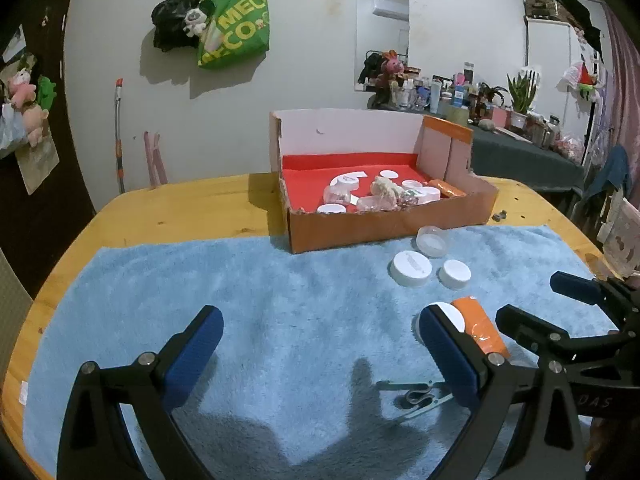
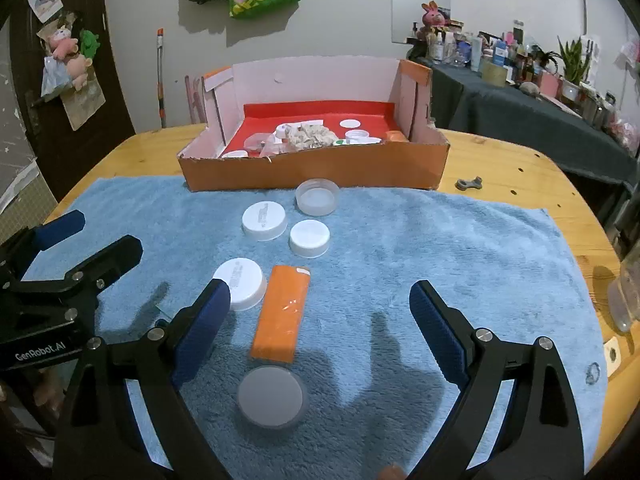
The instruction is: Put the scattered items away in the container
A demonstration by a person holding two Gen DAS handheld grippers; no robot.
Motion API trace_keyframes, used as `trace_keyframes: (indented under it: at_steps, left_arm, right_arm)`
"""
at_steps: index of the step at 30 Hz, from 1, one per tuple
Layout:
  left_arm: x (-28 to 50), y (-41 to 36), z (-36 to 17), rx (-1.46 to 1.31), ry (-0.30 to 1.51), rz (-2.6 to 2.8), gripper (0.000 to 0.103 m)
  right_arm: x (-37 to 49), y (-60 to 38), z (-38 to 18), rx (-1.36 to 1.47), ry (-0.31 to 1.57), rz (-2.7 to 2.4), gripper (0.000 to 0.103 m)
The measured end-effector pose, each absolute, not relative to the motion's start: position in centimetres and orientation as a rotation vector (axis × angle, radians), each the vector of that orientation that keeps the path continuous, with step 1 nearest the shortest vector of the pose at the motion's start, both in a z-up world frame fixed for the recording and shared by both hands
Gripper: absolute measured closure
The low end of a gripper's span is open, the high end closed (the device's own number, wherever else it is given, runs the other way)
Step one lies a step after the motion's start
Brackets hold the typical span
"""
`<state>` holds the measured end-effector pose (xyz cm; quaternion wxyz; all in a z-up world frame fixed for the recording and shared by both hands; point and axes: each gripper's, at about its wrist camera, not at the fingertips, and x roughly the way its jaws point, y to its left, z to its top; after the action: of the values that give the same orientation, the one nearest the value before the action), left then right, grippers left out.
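The orange box (image 2: 282, 314) lies flat on the blue towel (image 2: 440, 240) between white caps, short of the cardboard container (image 2: 312, 172); both the right hand-held gripper (image 2: 320, 312) and left hand-held gripper (image 1: 322, 344) hang released, so straddle its narrow sides squarely before clenching.

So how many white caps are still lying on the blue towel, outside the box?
3 white caps: two side by side just before the box, one beside the orange pack. The clear lid and the grey one are not counted. Some may be hidden.
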<state>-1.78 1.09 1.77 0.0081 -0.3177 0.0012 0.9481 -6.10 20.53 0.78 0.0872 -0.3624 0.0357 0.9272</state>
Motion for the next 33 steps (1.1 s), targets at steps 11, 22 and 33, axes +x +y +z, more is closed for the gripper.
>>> trace_keyframes:
  at_steps: [11,22,33]
  left_arm:
    - [-2.4,0.8,0.7,-1.032,-0.015,2.966,0.002]
    - [-2.7,0.8,0.4,-1.057,-0.019,2.956,0.002]
    - [-2.5,0.8,0.5,-1.031,-0.019,2.965,0.002]
  right_arm:
    - [-6.4,20.2,0.2,-1.082,0.085,2.755,0.011]
    - [-6.6,20.2,-0.4,-1.086,0.093,2.740,0.011]
    - [-6.6,20.2,-0.6,-1.087,0.092,2.742,0.011]
